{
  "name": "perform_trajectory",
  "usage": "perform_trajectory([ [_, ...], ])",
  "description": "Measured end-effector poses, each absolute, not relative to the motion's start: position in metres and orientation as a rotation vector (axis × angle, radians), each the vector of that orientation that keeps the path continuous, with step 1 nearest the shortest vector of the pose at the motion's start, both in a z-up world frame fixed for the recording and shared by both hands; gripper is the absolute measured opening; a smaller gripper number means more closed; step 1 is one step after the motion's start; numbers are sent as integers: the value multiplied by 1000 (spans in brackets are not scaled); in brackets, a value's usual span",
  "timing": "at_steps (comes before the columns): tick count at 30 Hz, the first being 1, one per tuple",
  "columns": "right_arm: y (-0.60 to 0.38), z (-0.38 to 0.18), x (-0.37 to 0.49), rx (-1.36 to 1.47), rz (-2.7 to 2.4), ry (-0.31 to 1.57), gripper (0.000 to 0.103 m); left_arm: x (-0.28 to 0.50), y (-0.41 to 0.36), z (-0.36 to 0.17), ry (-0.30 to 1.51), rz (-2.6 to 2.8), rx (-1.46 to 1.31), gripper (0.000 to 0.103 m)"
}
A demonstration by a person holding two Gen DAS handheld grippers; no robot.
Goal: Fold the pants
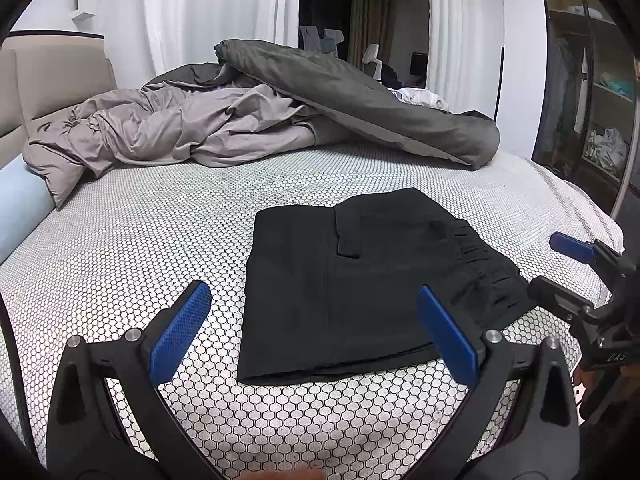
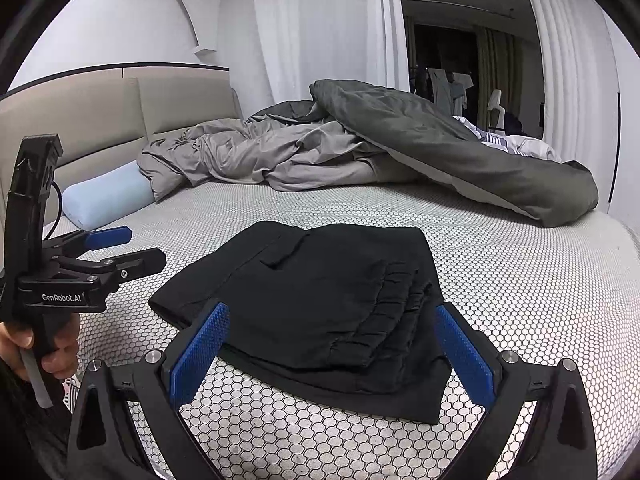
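The black pants (image 1: 360,280) lie folded into a compact rectangle on the honeycomb-patterned bed sheet (image 1: 140,248), elastic waistband toward the right. They also show in the right wrist view (image 2: 320,304). My left gripper (image 1: 316,320) is open and empty, held just in front of the pants' near left edge. My right gripper (image 2: 332,344) is open and empty, its blue pads (image 2: 200,352) on either side of the waistband end, above the cloth. Each gripper shows in the other's view: the right one (image 1: 560,272) and the left one (image 2: 120,248).
A crumpled grey duvet (image 1: 180,128) and a dark grey quilt (image 1: 380,100) fill the far half of the bed. A light blue pillow (image 2: 108,196) lies by the beige headboard (image 2: 100,112). A wardrobe (image 1: 592,100) stands at the right.
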State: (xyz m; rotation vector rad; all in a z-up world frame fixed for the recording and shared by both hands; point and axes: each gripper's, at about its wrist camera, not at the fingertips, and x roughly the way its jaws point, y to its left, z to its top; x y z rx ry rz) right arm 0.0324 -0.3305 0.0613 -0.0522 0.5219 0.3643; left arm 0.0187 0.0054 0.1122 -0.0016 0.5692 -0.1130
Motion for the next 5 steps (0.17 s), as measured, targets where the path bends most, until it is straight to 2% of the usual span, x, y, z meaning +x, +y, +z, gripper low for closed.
perform_trajectory([
  [5,-331,61,33,-52,363,523,103,19,4,112,573,-107,-3,102],
])
